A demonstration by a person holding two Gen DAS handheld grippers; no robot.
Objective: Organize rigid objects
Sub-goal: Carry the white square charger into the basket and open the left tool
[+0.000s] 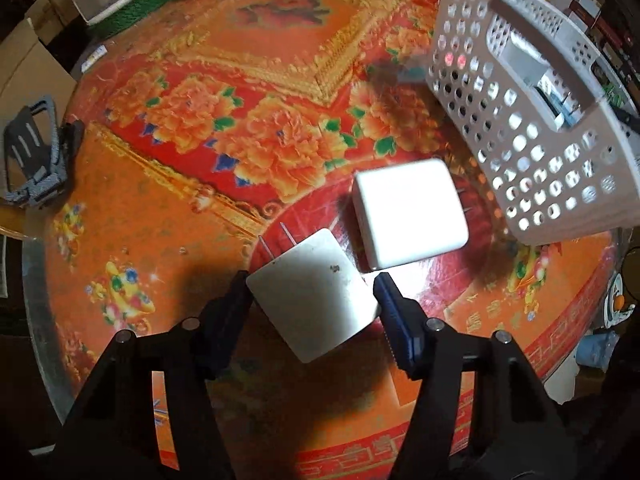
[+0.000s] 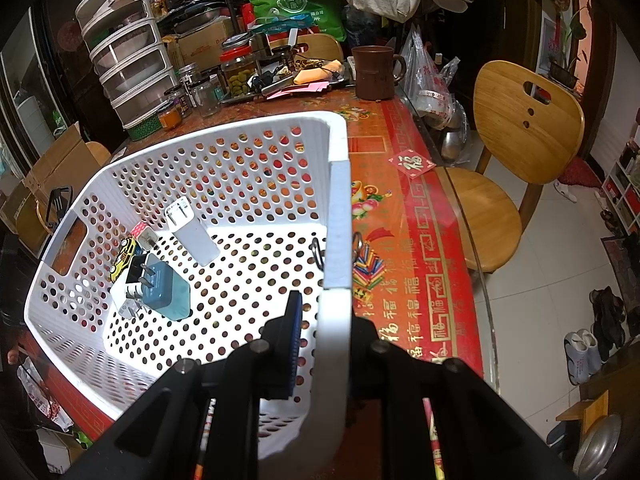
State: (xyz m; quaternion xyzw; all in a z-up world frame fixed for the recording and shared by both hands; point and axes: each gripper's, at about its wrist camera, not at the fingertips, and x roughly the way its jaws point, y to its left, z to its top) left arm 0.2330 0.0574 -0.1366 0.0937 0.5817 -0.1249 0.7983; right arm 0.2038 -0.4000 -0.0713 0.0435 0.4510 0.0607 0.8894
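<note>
left claw [image 1: 314, 294] clamps white charger [image 1: 316, 296] | right claw [image 2: 324, 344] clamps basket [image 2: 338, 208] rim | inside: chargers [image 2: 166, 292], toy car [image 2: 123, 258]

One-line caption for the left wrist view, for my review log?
Left gripper shut on a white charger, a second charger on the table, white basket tilted at right.

Left gripper [image 1: 314, 286] clamped, right gripper [image 2: 326, 320] pinched closed

Two close wrist views, left down onto table [image 1: 168, 208], right into basket [image 2: 120, 344]; basket shared.
</note>
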